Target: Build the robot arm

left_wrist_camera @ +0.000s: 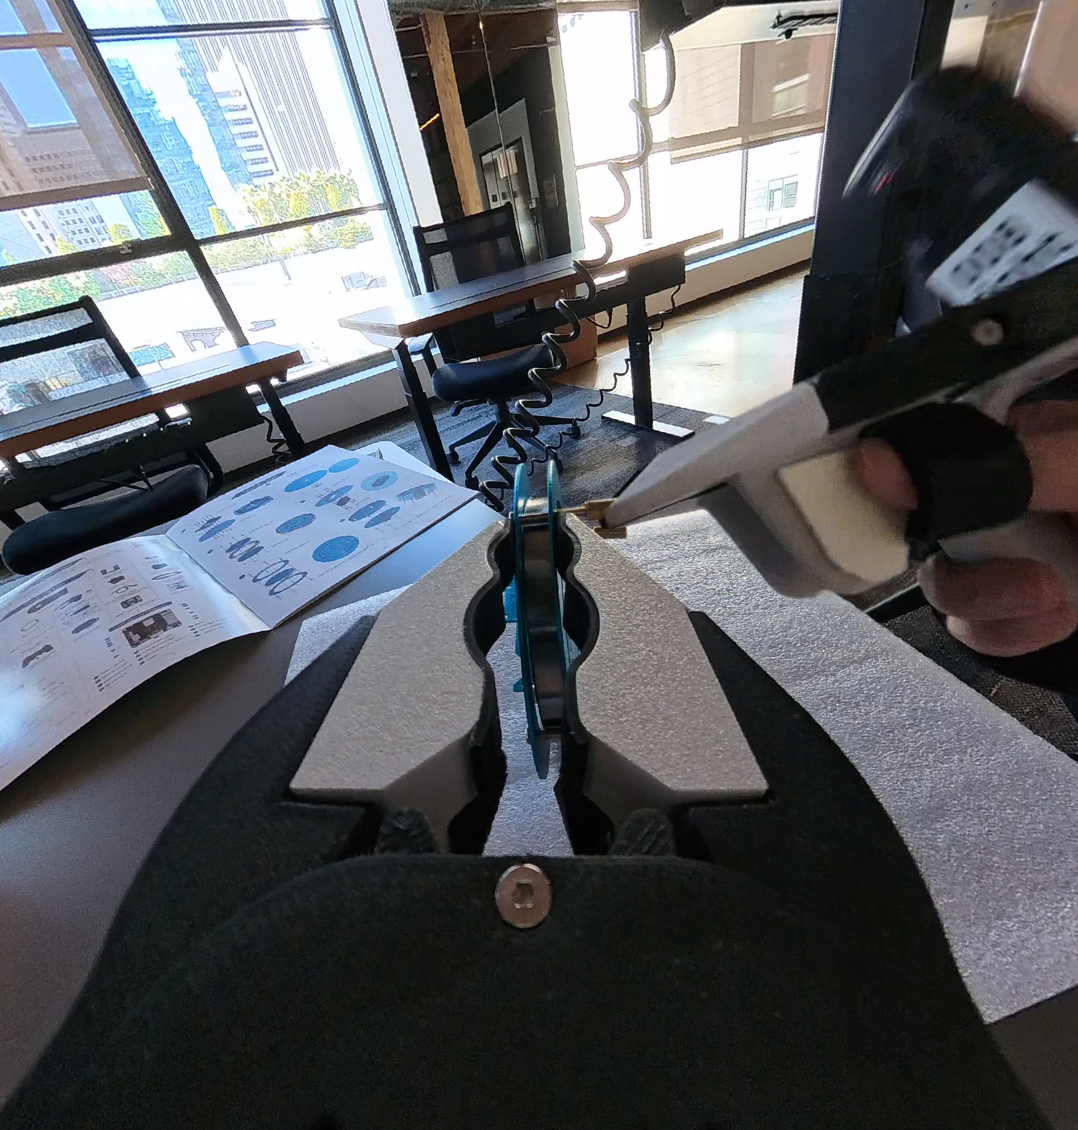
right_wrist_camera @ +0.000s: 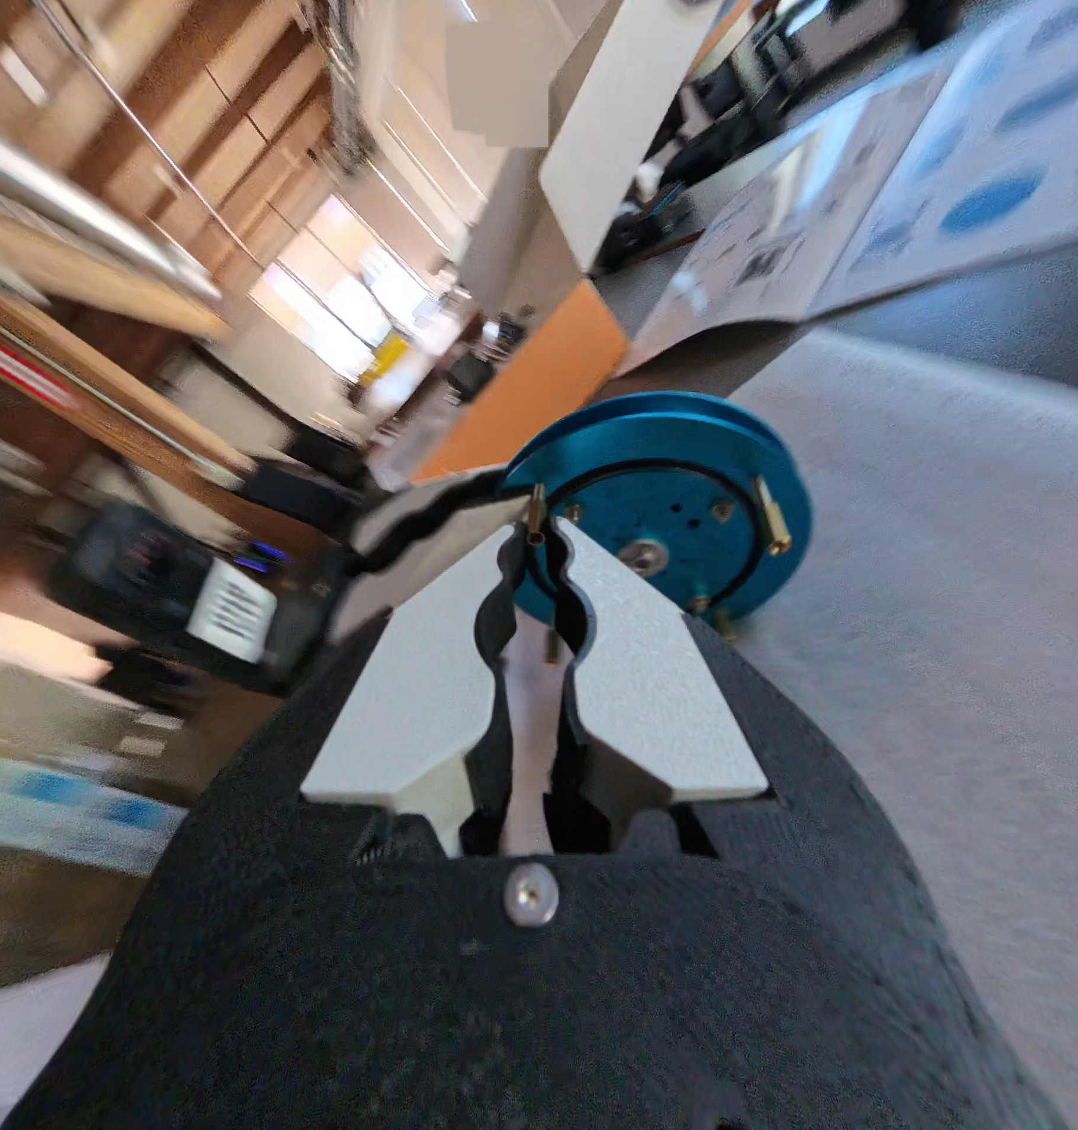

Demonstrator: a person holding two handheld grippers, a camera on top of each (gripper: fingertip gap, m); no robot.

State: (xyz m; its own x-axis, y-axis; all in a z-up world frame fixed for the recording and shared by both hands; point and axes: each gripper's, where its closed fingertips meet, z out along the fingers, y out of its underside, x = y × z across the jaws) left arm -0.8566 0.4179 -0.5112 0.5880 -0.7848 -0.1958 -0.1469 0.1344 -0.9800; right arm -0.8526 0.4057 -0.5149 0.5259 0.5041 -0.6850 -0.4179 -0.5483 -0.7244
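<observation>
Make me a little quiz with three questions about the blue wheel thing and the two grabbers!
1. True or false: the left gripper is shut on the blue disc assembly, holding it edge-up.
2. What does the right gripper pinch at its tips?
A. a pencil
B. a small brass standoff
C. a rubber band
3. Fill in: the open booklet lies to the ______ of the left gripper in the left wrist view.

Key: 1 true; 2 B; 3 left.
</observation>
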